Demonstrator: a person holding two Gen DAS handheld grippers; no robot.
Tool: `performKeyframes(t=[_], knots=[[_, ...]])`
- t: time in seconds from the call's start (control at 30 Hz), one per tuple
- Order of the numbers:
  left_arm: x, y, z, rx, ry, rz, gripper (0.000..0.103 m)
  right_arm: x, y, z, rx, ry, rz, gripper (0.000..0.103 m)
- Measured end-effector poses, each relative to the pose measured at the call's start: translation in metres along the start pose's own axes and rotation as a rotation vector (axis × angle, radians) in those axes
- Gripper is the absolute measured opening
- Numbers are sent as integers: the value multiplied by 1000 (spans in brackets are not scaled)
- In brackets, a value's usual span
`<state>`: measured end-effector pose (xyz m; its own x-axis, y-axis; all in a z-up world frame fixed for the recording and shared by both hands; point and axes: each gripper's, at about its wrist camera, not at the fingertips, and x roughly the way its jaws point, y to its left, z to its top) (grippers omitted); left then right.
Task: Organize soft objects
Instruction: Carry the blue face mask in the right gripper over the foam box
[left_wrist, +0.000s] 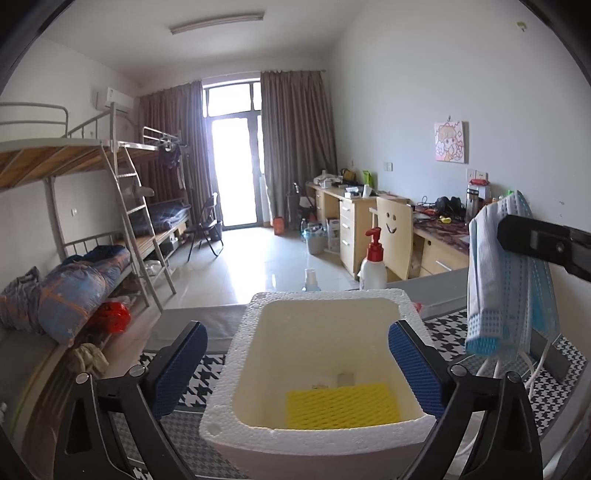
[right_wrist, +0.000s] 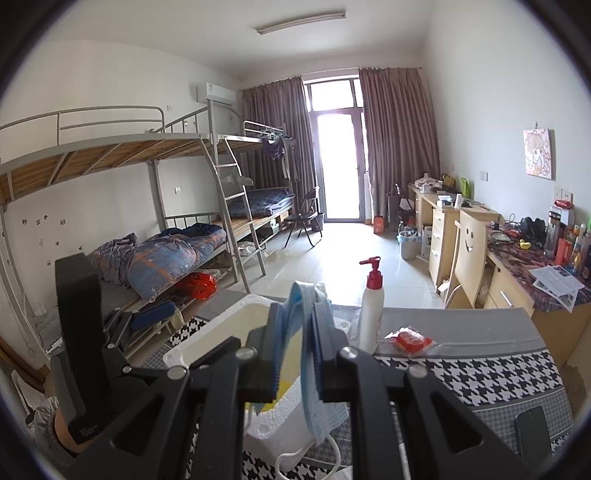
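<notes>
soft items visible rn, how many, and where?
2. A yellow sponge lies on the floor of the foam box. A blue face mask hangs clamped in the right gripper, beside the box. More may be hidden.

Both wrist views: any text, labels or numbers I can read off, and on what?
No text is legible in either view.
Pump bottle: label too washed out to read.
Red packet: print blurred.
Papers on the desk: too small.
Wall picture: a cartoon figure, no words readable.
Chair back: a smiley face only.
</notes>
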<state>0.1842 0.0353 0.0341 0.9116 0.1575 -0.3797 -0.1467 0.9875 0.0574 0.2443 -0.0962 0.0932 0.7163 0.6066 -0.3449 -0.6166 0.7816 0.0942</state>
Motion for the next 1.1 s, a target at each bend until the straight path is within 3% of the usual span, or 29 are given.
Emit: performKeyframes(t=[0.7,1.1], knots=[[-18,34,-5,-56,-29,61,102,28,15,14,-38,25,23,18],[-19,51,-11,-92,-23,92,102,54,26,9,-48,90,46,18]])
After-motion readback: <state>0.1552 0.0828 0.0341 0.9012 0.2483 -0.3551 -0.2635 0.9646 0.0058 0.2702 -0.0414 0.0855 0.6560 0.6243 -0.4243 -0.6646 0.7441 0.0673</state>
